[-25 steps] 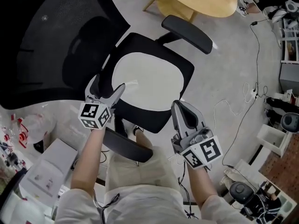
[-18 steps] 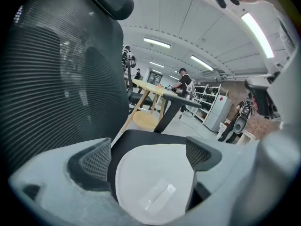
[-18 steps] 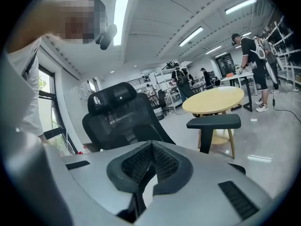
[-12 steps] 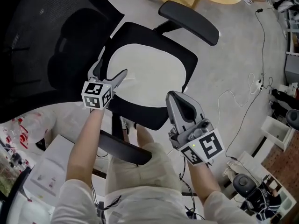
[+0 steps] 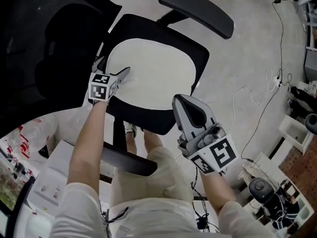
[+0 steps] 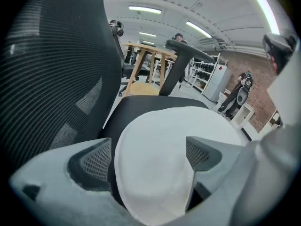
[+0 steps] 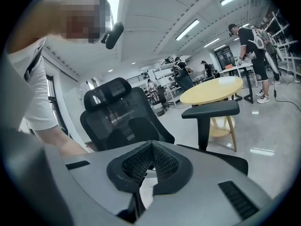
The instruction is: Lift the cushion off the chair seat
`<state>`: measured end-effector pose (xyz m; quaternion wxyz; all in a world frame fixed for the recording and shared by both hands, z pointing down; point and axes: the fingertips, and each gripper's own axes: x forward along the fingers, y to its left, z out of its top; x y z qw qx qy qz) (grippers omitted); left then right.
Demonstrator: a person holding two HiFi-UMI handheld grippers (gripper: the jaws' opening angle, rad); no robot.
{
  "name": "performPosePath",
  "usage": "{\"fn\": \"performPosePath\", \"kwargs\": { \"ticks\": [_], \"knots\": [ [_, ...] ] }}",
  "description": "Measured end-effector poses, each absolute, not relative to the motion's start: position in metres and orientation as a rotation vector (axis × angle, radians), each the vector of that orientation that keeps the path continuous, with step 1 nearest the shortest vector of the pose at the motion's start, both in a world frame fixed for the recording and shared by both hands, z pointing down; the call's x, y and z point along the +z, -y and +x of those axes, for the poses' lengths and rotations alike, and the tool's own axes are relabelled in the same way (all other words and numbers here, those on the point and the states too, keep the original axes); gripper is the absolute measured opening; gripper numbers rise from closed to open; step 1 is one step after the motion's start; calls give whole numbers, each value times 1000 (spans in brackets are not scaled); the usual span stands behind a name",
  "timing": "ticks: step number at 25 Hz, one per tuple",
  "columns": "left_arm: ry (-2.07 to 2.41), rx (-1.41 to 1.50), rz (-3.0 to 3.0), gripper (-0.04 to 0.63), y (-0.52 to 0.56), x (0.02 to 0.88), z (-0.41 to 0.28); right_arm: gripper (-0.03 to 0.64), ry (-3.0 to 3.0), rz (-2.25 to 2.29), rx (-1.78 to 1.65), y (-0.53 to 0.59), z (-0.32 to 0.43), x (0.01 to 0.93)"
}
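Note:
A white oval cushion (image 5: 151,73) lies flat on the black chair seat (image 5: 195,53). My left gripper (image 5: 113,67) is open at the cushion's left edge. In the left gripper view the cushion (image 6: 174,145) fills the gap between the jaws, one pad (image 6: 94,161) on its left side and one (image 6: 200,154) on its right. Neither pad presses the cushion. My right gripper (image 5: 182,102) hovers at the seat's front right corner, shut on nothing. In the right gripper view its jaws (image 7: 150,163) meet in front of the seat.
The black mesh backrest (image 5: 39,43) stands at the left. One armrest (image 5: 198,9) lies beyond the seat, the other (image 5: 126,158) near my legs. A white cable (image 5: 257,98) trails over the floor at the right. Boxes (image 5: 44,182) sit at lower left. A round wooden table (image 7: 216,91) stands behind.
My left gripper has slid forward from the seat's front left edge onto the cushion's left rim, still open. The right gripper has stayed shut near the seat's front right corner.

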<state>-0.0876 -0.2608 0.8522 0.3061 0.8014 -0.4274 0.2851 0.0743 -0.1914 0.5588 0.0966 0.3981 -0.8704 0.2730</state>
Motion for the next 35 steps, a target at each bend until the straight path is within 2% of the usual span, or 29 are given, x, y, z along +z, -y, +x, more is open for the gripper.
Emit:
{"fn": "performPosePath", "kwargs": {
  "ticks": [17, 30, 35],
  "knots": [
    [1062, 891, 2070, 488, 289, 887, -83, -2, 2578, 1170, 838, 202, 90, 571],
    [1105, 771, 2018, 441, 282, 903, -77, -2, 2545, 1185, 870, 199, 109, 586],
    [1096, 749, 2017, 402, 281, 902, -81, -2, 2556, 1190, 872, 202, 105, 585]
  ]
}}
